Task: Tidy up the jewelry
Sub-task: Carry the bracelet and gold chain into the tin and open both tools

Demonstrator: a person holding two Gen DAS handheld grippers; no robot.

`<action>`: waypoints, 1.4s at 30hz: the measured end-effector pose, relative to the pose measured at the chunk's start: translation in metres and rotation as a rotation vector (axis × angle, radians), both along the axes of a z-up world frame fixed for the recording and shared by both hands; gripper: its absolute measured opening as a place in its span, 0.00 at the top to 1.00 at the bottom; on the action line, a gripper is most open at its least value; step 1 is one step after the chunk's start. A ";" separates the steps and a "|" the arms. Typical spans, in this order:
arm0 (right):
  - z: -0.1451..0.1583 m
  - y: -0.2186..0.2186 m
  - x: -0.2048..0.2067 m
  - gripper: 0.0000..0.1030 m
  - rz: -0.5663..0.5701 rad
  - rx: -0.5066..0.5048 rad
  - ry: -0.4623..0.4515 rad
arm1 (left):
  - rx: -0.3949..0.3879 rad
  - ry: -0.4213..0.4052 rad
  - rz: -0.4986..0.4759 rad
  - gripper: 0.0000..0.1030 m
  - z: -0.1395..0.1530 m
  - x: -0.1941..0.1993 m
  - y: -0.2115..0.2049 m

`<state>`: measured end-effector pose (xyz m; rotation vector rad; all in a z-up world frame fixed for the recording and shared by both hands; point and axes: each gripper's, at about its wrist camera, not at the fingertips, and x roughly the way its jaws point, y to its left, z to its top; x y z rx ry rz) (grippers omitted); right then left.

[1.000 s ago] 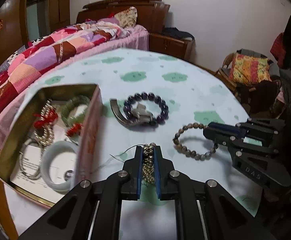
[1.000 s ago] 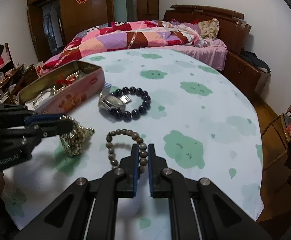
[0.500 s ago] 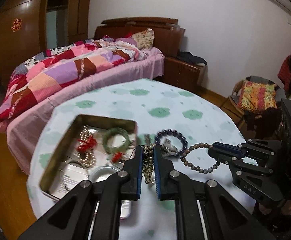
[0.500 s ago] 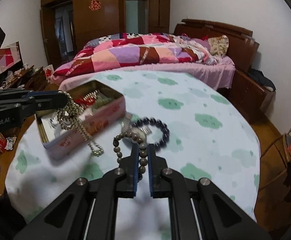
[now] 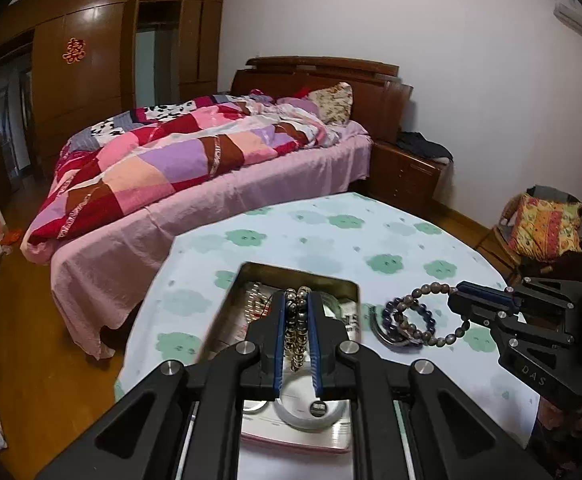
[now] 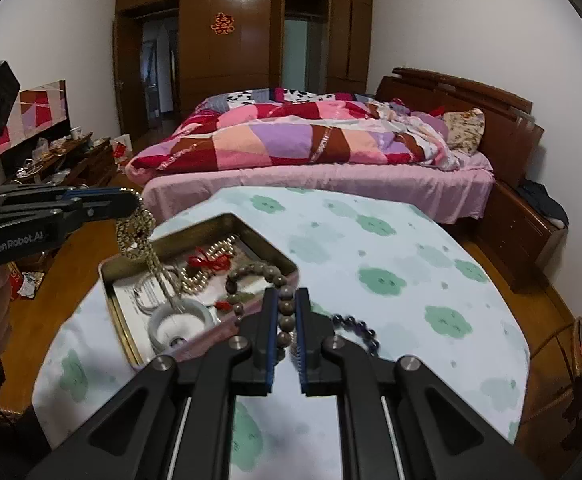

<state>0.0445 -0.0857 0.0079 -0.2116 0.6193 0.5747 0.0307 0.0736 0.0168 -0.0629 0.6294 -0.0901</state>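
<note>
Gold bead strand [image 6: 137,236], clamped in left gripper [image 5: 295,322], is hung directly over tin [image 6: 119,312]; brown bracelet [image 6: 283,300], pinched by right gripper [image 6: 284,320], is held beside it

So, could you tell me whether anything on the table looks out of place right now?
Yes: a dark purple bead bracelet and a watch lie loose on the tablecloth beside the tin, not inside with the other jewelry.
</note>
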 end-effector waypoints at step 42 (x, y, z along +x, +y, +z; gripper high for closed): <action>-0.046 0.082 0.011 0.91 0.113 -0.056 0.131 | 0.021 0.145 0.101 0.90 -0.069 0.027 0.030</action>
